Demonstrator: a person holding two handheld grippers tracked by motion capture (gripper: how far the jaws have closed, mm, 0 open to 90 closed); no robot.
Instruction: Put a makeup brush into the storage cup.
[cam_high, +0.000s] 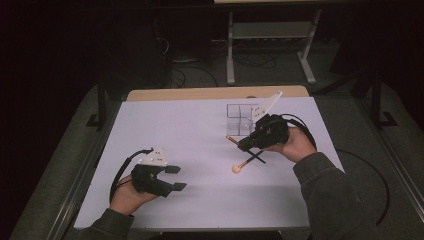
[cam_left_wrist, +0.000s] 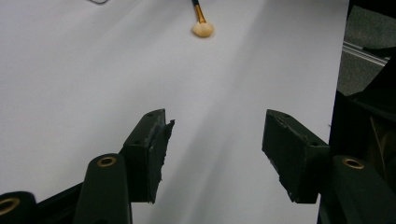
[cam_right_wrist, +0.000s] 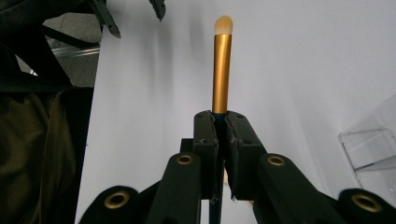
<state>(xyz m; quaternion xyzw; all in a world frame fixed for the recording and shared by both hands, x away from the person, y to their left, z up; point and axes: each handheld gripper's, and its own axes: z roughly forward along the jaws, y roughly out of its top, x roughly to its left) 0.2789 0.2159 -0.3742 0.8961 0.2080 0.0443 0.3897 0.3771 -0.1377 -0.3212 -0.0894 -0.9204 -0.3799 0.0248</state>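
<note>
My right gripper (cam_high: 243, 145) (cam_right_wrist: 222, 116) is shut on a makeup brush (cam_right_wrist: 221, 65) with a gold ferrule and a small beige tip, which sticks out past the jaws toward the table's left (cam_high: 230, 139). A second brush (cam_high: 237, 168) (cam_left_wrist: 202, 29) with a beige head and a dark handle lies on the white table sheet (cam_high: 200, 125), just in front of the right gripper. The two handles cross beneath that gripper. At the near left my left gripper (cam_high: 177, 178) (cam_left_wrist: 215, 123) stands open above the bare sheet with nothing between its jaws.
A clear compartmented organiser (cam_high: 240, 119) (cam_right_wrist: 369, 149) stands behind the right gripper, toward the table's far side. The sheet's right edge (cam_left_wrist: 338, 70) runs close beside the left gripper's jaws. Dark floor, cables and a metal stand lie beyond the table.
</note>
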